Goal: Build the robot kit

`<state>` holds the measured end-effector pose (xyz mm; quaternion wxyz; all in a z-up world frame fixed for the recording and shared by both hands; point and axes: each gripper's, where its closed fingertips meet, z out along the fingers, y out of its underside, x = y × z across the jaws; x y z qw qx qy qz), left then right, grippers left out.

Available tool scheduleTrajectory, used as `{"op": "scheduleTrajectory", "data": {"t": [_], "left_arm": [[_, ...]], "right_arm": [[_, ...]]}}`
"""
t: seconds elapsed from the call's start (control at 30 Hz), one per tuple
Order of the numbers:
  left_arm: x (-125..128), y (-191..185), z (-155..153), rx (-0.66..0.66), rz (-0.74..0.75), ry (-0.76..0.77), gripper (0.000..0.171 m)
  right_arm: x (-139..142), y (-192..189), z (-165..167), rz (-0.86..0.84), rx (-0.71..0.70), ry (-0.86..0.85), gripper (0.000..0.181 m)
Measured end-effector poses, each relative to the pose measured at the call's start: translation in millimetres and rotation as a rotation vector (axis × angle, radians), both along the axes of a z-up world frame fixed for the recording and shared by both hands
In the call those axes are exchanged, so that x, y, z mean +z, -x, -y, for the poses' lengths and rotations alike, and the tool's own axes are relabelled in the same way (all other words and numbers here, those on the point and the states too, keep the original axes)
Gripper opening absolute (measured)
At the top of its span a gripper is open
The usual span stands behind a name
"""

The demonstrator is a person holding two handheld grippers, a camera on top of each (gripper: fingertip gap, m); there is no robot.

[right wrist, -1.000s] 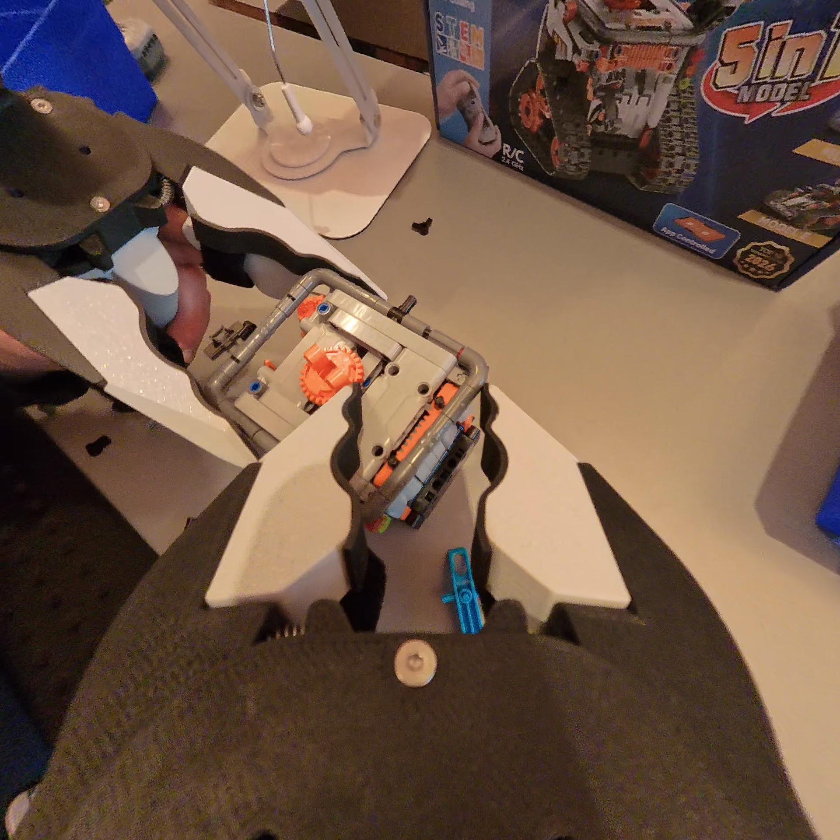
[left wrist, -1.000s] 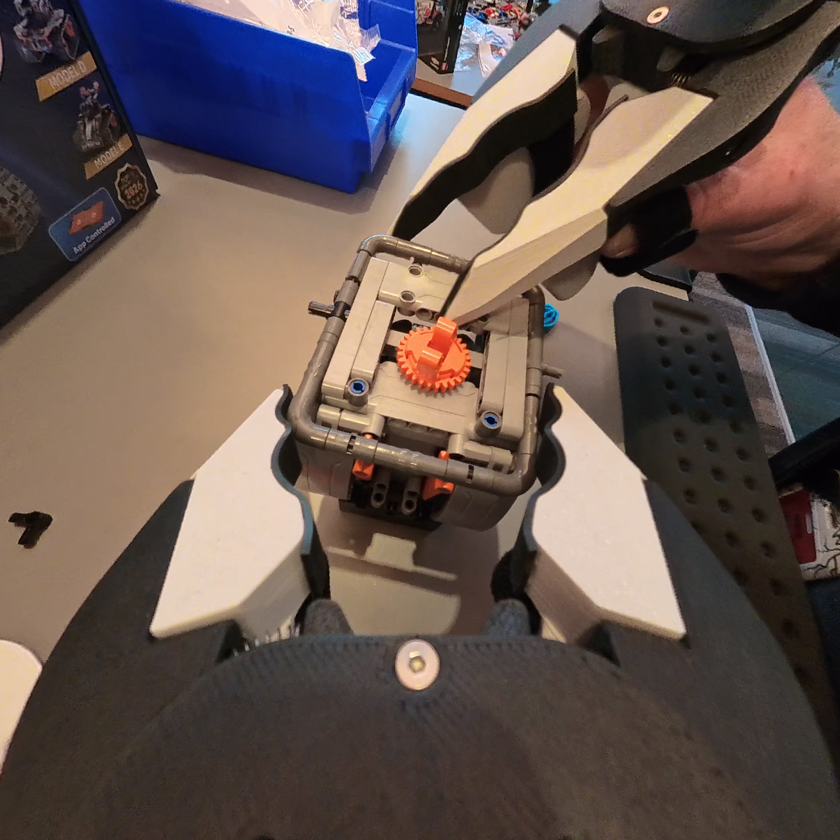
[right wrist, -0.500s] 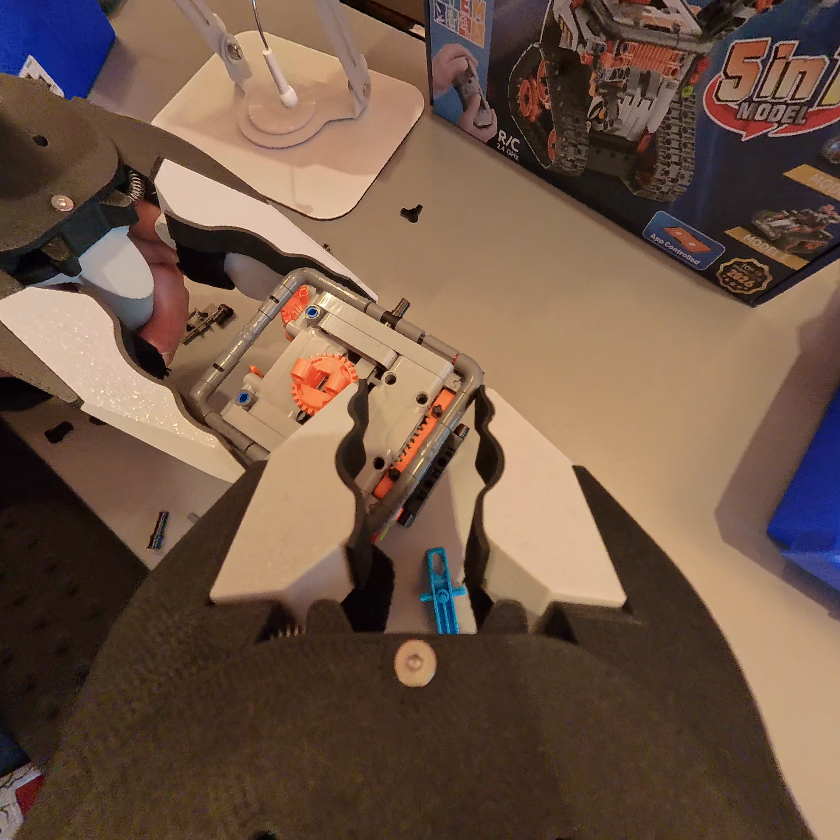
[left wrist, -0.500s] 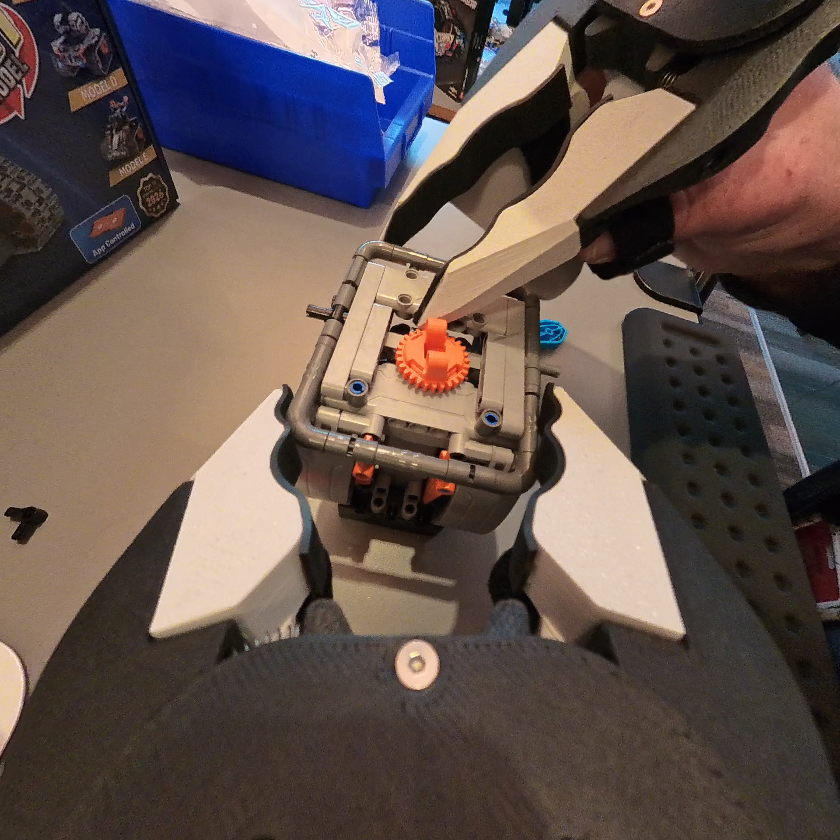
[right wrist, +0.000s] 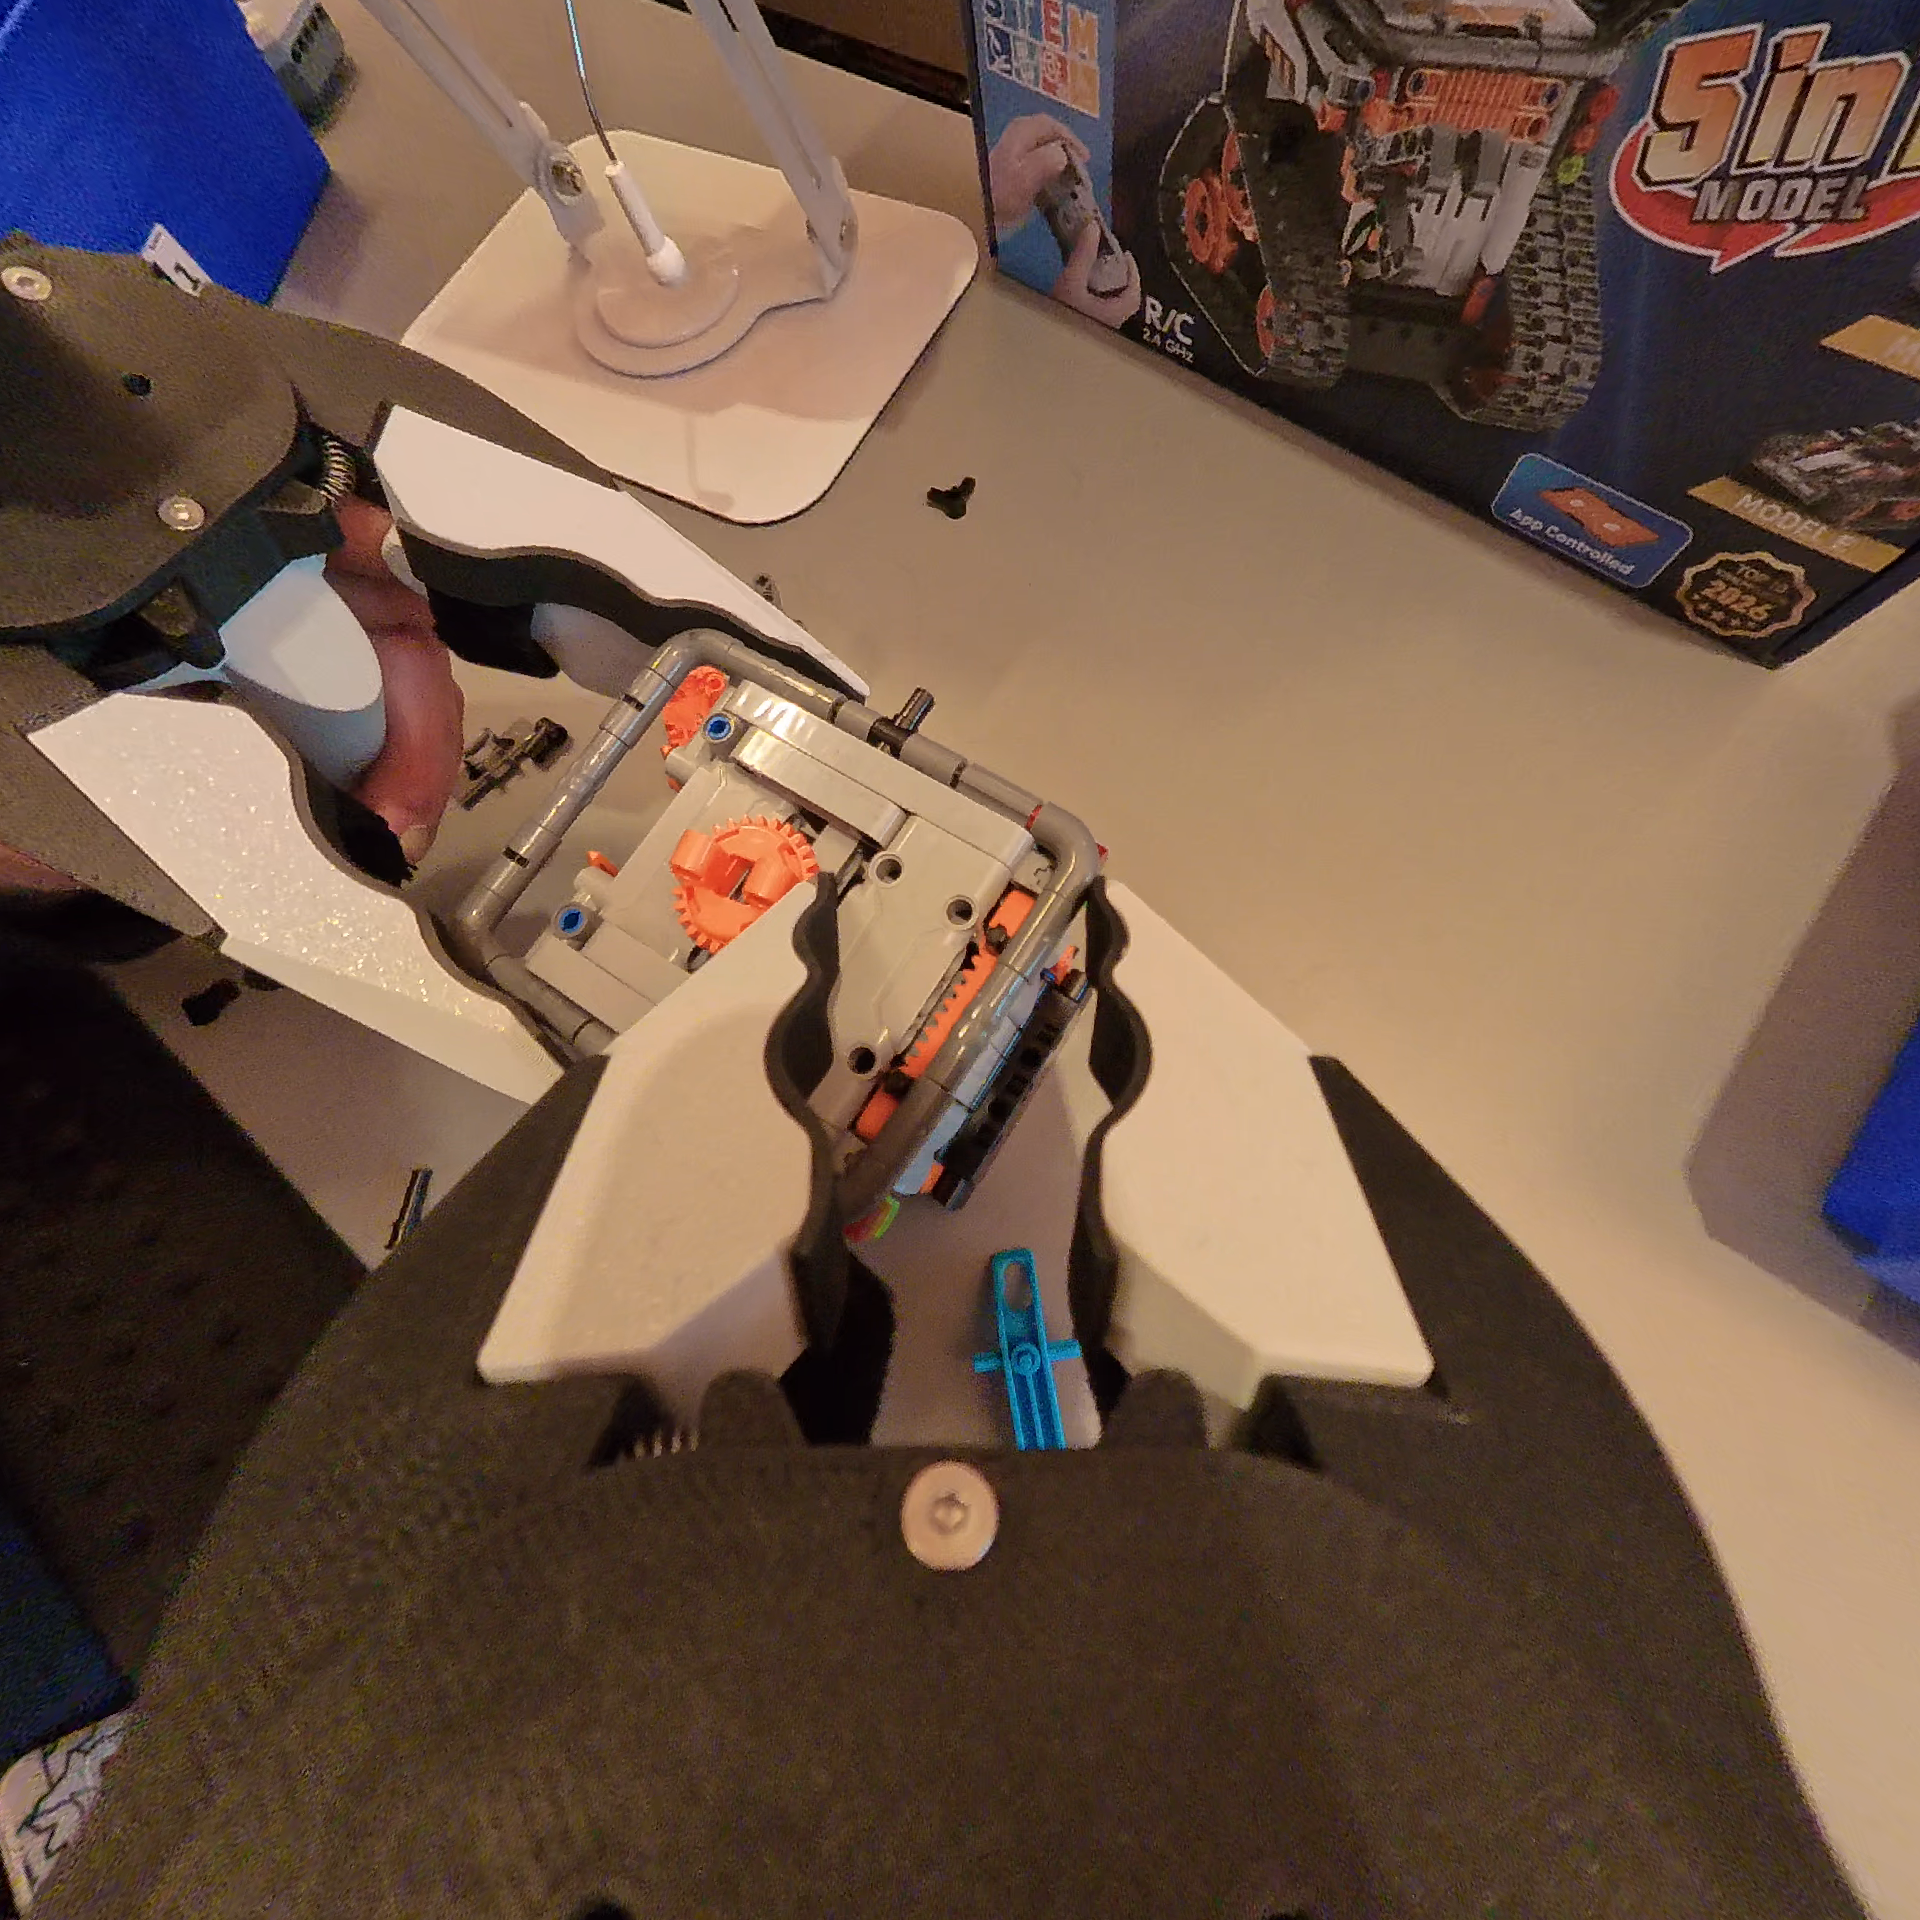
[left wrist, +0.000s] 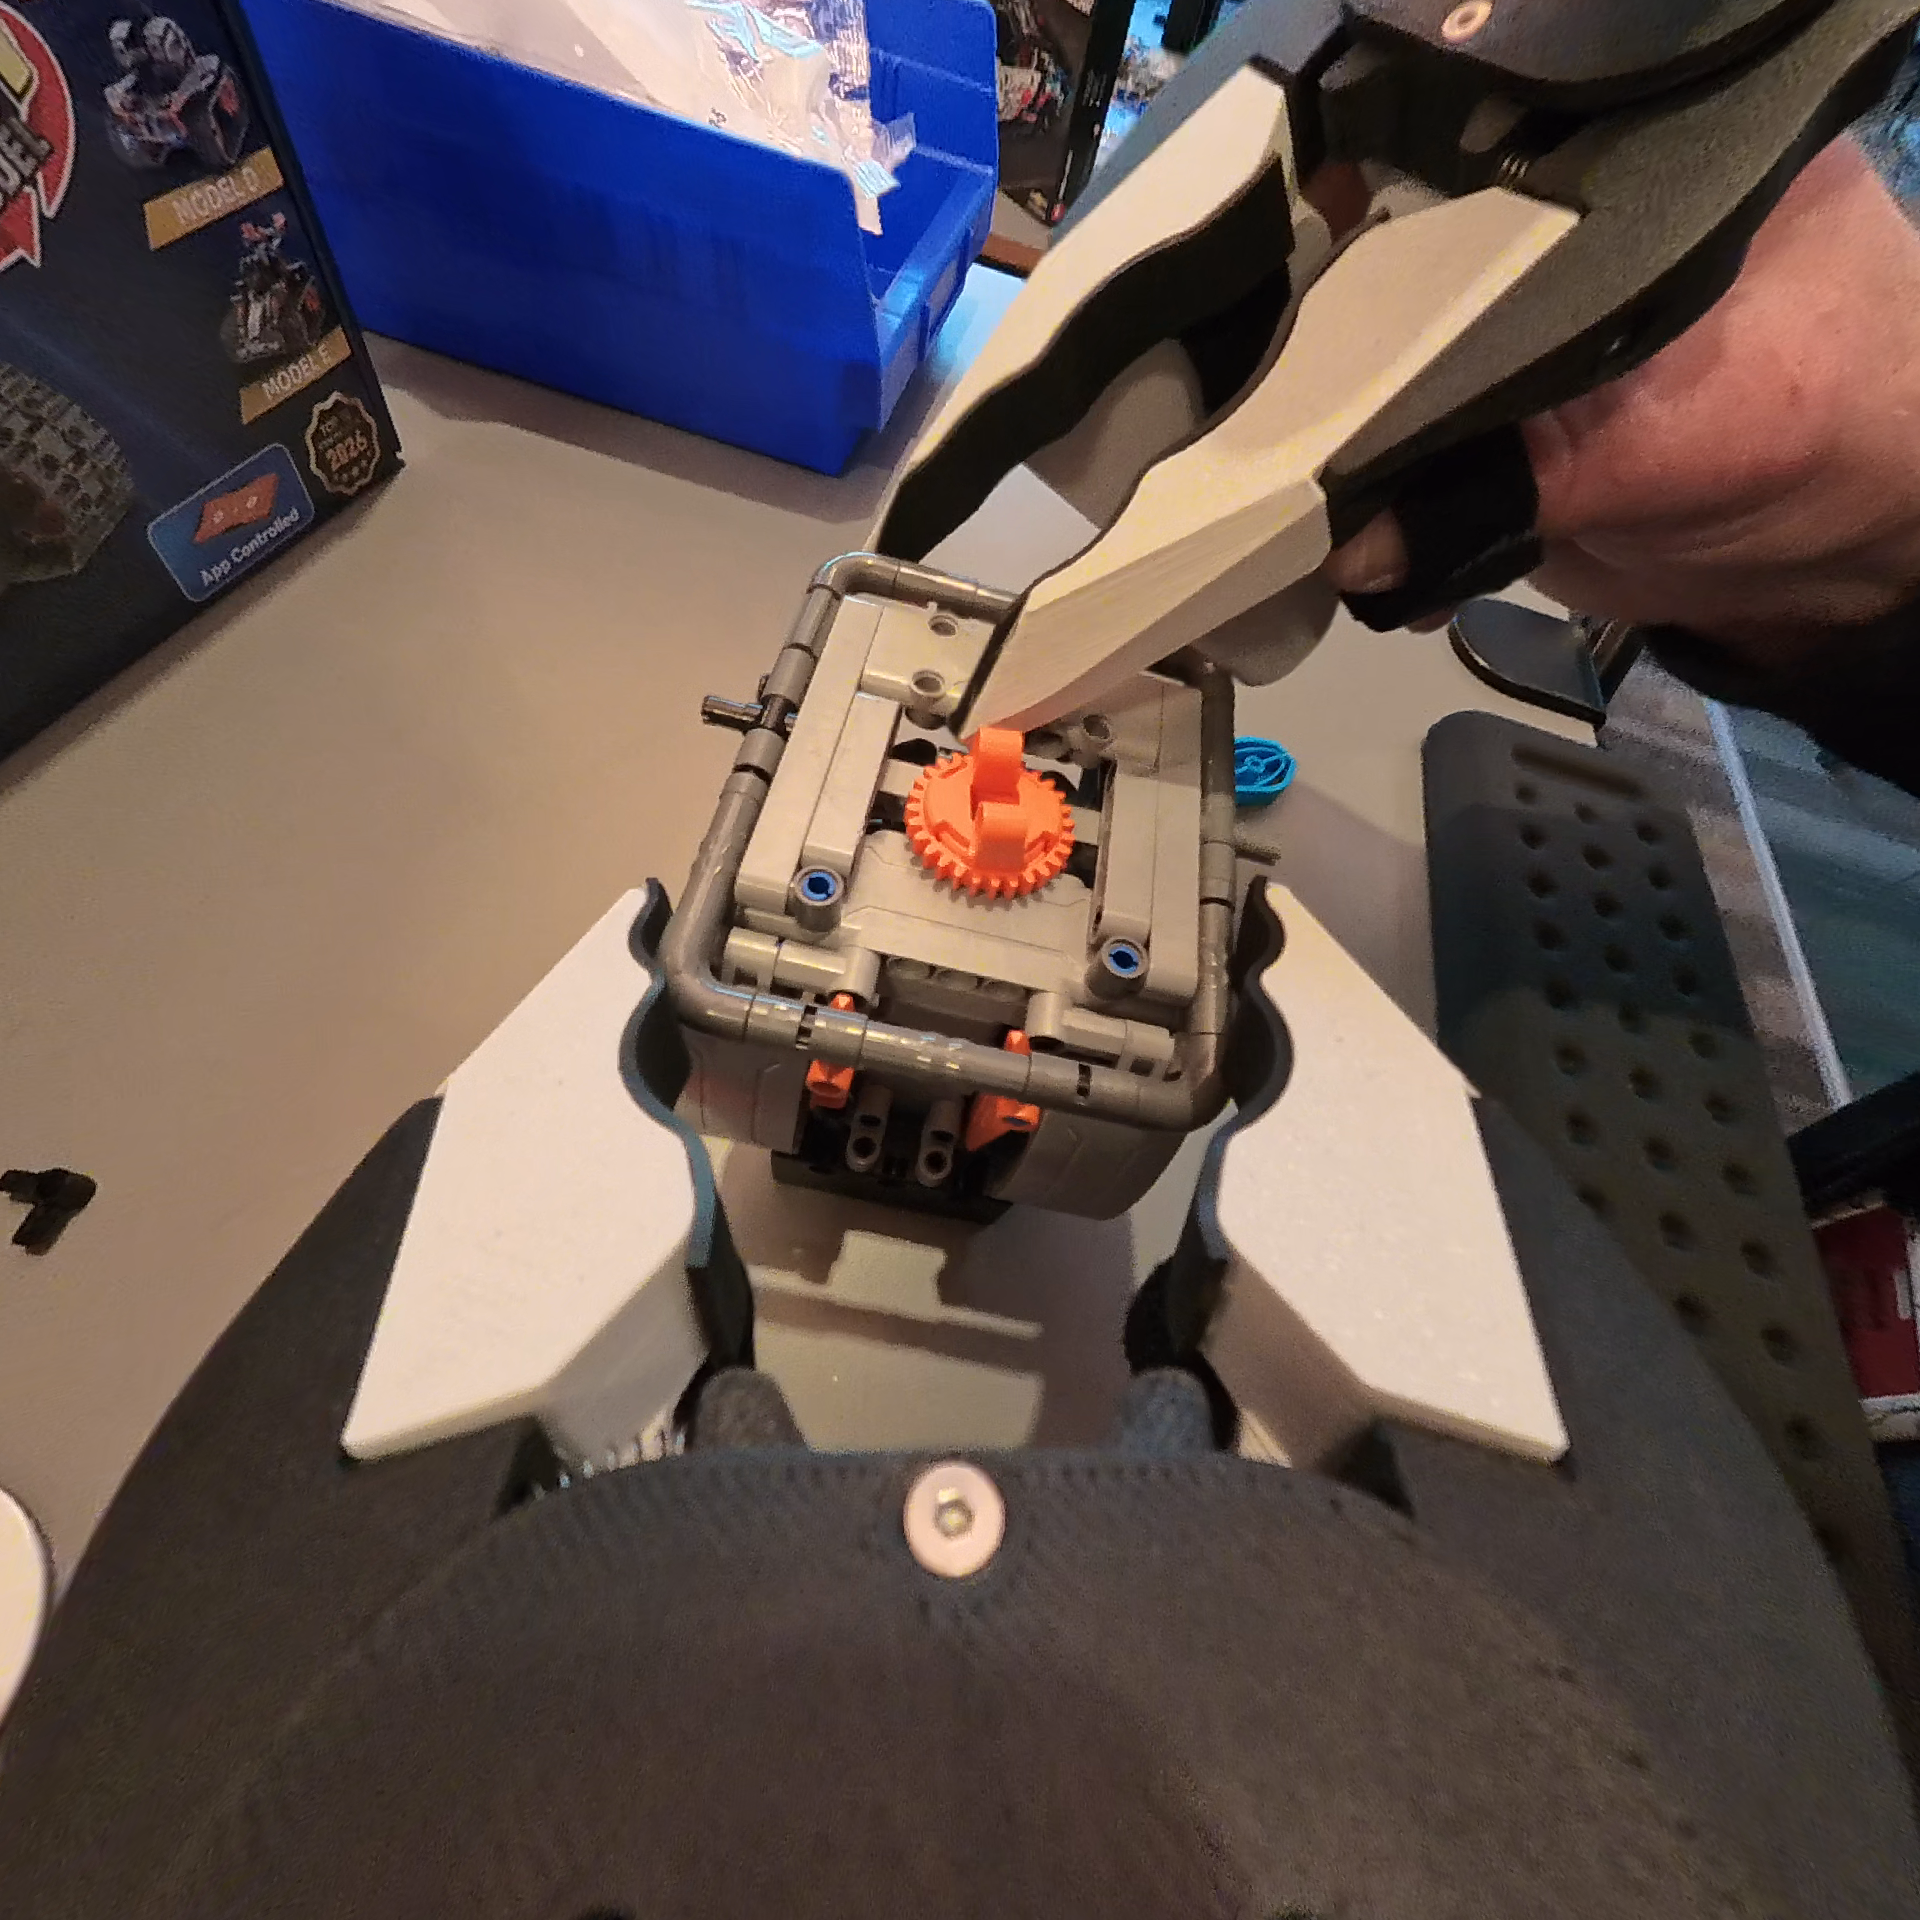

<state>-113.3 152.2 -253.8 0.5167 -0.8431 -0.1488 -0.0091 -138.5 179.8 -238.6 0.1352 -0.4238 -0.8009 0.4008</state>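
Note:
A grey brick-built box assembly with an orange gear on top stands on the table. My left gripper is shut on its two sides; it also shows in the right wrist view. My right gripper is partly open over the assembly's far end. One fingertip rests on top beside the upright orange piece on the gear. The other fingertip hangs past the far rim. The right gripper holds nothing.
A light-blue part lies on the table under my right gripper. A blue bin and a printed toy box stand at the back. There are also a white stand base, a black perforated pad and small black pins. The white stand base is about 25 cm from my left fingertips and 30 cm from my right.
Both grippers and the assembly have shifted slightly over the table together. The right fingertip stays against the orange piece, which looks a little turned. The left grip is unchanged.

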Motion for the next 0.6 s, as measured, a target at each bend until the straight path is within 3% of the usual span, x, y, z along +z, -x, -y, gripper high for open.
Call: {"op": "scheduleTrajectory", "data": {"t": [0.33,0.6], "left_arm": [[9.4,-4.6,23.0,0.047,0.037,-0.035,0.093],[8.4,-9.7,18.3,0.059,0.015,-0.042,0.093]], "right_arm": [[1.8,1.2,3.3,0.011,0.043,0.025,0.044],[0.9,4.2,5.1,0.001,0.055,-0.014,0.039]]}}
